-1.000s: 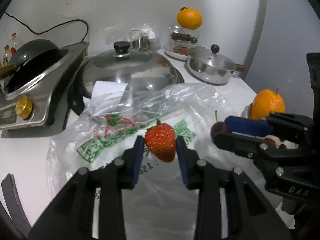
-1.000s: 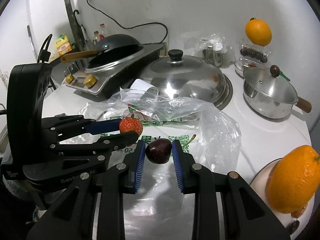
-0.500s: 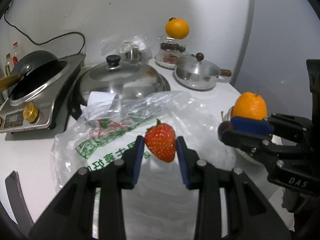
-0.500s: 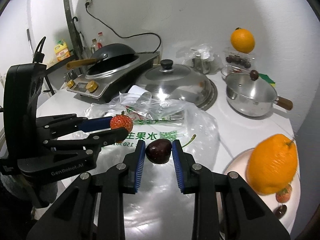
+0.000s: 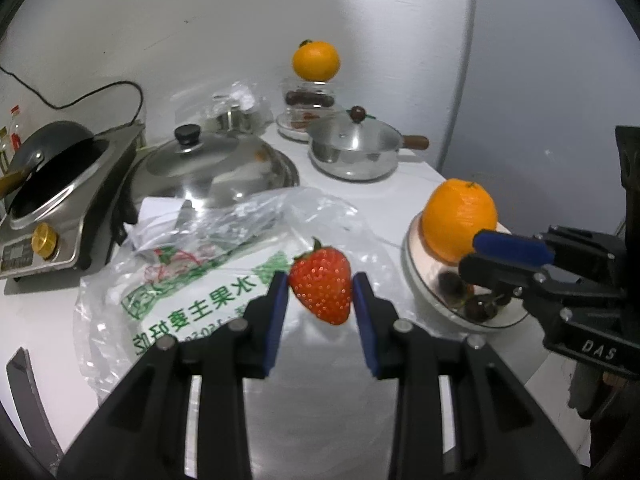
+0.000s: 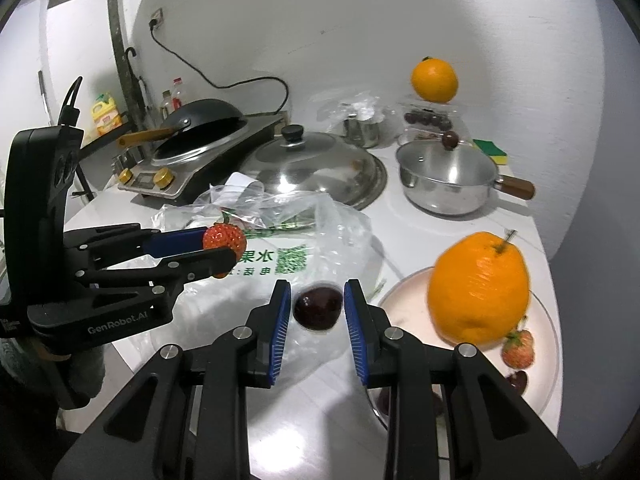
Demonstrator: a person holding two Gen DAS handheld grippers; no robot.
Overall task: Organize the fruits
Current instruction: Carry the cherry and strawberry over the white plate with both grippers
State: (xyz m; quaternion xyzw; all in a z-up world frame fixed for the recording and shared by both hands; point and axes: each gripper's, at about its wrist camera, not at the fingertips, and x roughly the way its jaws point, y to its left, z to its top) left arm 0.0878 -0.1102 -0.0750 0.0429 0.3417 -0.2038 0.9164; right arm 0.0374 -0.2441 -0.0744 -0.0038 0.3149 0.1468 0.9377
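Note:
My left gripper [image 5: 320,292] is shut on a red strawberry [image 5: 322,286], held above a clear plastic fruit bag [image 5: 208,276] with green print. In the right wrist view the same strawberry [image 6: 224,238] shows between the left gripper's fingers [image 6: 188,240]. My right gripper [image 6: 316,308] is shut on a dark cherry [image 6: 318,308], just left of a white plate [image 6: 548,376]. That plate carries a big orange [image 6: 478,286], a small strawberry [image 6: 518,348] and dark cherries [image 6: 518,382]. In the left wrist view the right gripper [image 5: 476,256] hangs over the plate [image 5: 416,280] beside the orange [image 5: 458,220].
At the back stand a lidded wok [image 5: 208,168], a lidded saucepan [image 5: 354,152], an induction cooker with a black pan [image 5: 52,184] and a clear box of cherries [image 5: 310,98] topped by another orange [image 5: 316,60]. A green sponge [image 6: 490,150] lies by the wall. The counter edge runs right of the plate.
Both grippers have drawn back, risen and shifted right with their fruit. The plate with the orange has come closer to them, and the right gripper now hangs over it.

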